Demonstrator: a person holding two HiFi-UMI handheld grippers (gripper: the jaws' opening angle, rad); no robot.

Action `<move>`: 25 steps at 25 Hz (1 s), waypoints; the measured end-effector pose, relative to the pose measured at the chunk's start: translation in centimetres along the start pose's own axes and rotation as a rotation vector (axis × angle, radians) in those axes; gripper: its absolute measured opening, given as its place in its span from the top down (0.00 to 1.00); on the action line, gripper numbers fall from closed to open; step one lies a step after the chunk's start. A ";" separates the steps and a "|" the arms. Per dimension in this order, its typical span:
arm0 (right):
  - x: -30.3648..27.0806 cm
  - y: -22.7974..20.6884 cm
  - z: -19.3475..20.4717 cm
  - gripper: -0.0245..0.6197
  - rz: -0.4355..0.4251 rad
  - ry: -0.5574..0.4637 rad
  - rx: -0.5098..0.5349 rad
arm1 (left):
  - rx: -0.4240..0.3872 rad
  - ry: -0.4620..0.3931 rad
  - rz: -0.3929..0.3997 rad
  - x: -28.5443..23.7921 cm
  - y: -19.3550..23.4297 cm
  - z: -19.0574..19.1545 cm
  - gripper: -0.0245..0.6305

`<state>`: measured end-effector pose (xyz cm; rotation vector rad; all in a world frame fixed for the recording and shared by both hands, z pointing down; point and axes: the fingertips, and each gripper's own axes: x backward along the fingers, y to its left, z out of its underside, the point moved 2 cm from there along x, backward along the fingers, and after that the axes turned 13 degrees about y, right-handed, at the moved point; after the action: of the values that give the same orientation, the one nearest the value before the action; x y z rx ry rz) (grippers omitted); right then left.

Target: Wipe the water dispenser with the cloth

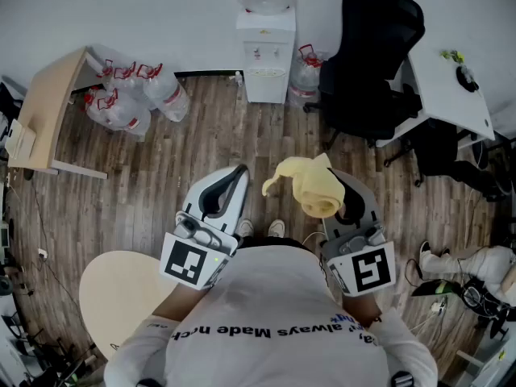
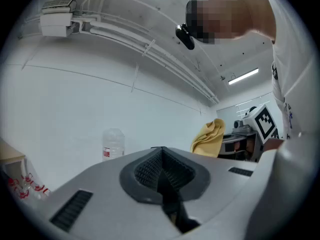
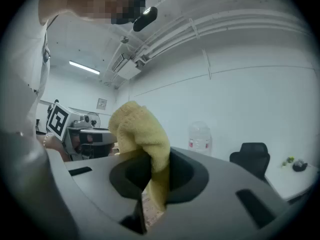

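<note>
Head view shows the yellow cloth (image 1: 310, 185) bunched in the right claw (image 1: 334, 200), whose jaws are clamped on it, well apart from the white water dispenser (image 1: 264, 55) at the far wall. Beside it, the left claw (image 1: 239, 172) has its jaws pressed together on nothing. A black office chair (image 1: 371, 55) stands right of the dispenser, with spare water bottles (image 1: 133, 95) on the wooden floor (image 1: 210, 143) to its left.

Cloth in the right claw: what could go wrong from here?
The cloth is pinched by a narrow fold in the right claw, most of it bunched loose above; it might slip out under wiping pressure.
A floor bottle and office chair crowd the water dispenser; the approach could bump them.
</note>
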<state>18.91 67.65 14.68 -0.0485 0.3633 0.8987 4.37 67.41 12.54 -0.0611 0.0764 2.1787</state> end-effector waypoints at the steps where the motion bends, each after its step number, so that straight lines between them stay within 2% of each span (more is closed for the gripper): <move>1: 0.2 -0.1 0.1 0.87 0.006 -0.001 0.000 | 0.002 -0.001 0.002 -0.1 -0.2 0.1 0.93; 10: 1.0 -2.0 1.5 0.87 -0.001 -0.014 -0.020 | 0.017 0.024 -0.020 -1.5 -1.5 1.4 0.93; 14: 0.3 -2.9 1.6 0.87 -0.010 -0.013 -0.025 | -0.001 0.015 -0.013 -2.3 -1.9 1.0 0.93; 21: -2.4 -4.7 0.4 0.87 -0.005 -0.032 -0.040 | 0.003 0.025 -0.018 -4.7 0.4 1.0 0.93; 25: -4.5 -5.6 0.7 0.87 -0.015 -0.001 -0.028 | 0.010 0.027 -0.014 -6.3 1.9 1.1 0.93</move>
<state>20.89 60.91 16.20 -0.0770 0.3493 0.8891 6.36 61.23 14.19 -0.0854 0.1019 2.1638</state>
